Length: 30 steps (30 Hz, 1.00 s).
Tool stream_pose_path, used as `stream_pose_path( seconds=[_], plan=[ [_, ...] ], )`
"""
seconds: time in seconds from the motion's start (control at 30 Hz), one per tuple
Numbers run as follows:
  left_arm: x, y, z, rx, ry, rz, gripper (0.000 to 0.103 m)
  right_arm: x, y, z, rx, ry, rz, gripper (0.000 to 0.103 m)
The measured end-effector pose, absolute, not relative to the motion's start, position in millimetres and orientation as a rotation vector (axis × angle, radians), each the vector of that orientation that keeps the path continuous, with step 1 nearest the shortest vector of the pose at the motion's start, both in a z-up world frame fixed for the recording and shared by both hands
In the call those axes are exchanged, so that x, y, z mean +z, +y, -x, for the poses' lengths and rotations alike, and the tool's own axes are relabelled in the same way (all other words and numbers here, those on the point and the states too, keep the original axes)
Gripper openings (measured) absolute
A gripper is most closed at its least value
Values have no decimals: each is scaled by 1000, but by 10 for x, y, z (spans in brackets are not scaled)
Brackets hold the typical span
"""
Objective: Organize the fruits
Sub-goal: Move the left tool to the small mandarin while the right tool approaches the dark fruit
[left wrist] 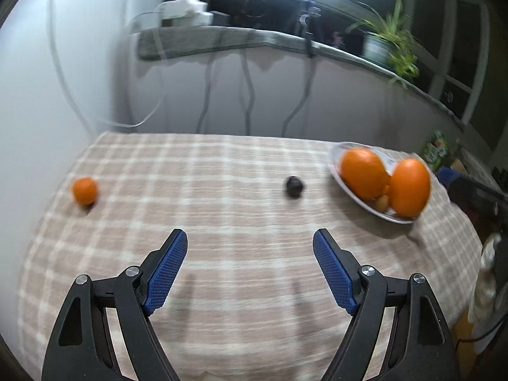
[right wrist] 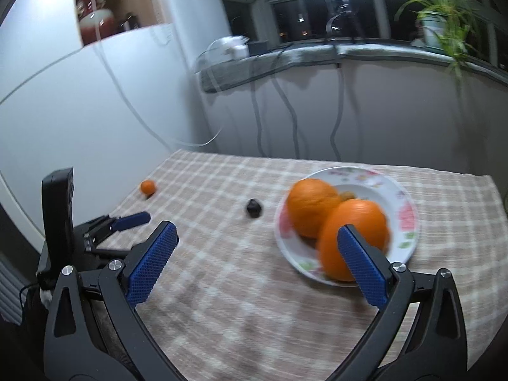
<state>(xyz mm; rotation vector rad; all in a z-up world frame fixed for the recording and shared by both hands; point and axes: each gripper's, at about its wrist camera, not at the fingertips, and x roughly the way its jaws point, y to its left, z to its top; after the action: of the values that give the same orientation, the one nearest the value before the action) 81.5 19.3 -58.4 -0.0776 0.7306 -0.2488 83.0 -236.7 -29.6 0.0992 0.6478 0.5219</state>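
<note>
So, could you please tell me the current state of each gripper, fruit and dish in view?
left gripper: open, empty, above the cloth.
right gripper: open, empty, near the plate.
plate: upright on the tablecloth, holding fruit.
two large oranges: on the plate, side by side.
small orange: loose on the cloth, off the plate.
dark small fruit: loose on the cloth beside the plate.

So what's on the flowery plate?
Two big oranges sit on the plate. Something small and yellowish peeks out behind them, but they mostly cover it.
</note>
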Motion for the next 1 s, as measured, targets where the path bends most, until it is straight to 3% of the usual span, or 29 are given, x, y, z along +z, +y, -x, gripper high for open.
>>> stream_pose_path(
  seconds=[0.1,0.3,0.37,0.43,0.63,1.0],
  plan=[
    [-612,341,-821,-222,732,84,82,-373,-2146,-850,560,665,-70,99],
    [-678,648,-841,-180,738,111,81,-533,-1777,-1037,633,749,0,76],
    [-695,750,-849,-168,739,125,81,-552,-1685,-1139,648,777,41,61],
    [-710,847,-879,-156,740,138,79,-563,-1620,-1274,669,813,69,53],
    [-776,1162,-1046,-116,760,176,64,-591,-1443,-1646,678,889,158,50],
    [-840,1639,-1465,-8,770,195,52,-774,-1164,-1976,673,990,366,47]
  ],
)
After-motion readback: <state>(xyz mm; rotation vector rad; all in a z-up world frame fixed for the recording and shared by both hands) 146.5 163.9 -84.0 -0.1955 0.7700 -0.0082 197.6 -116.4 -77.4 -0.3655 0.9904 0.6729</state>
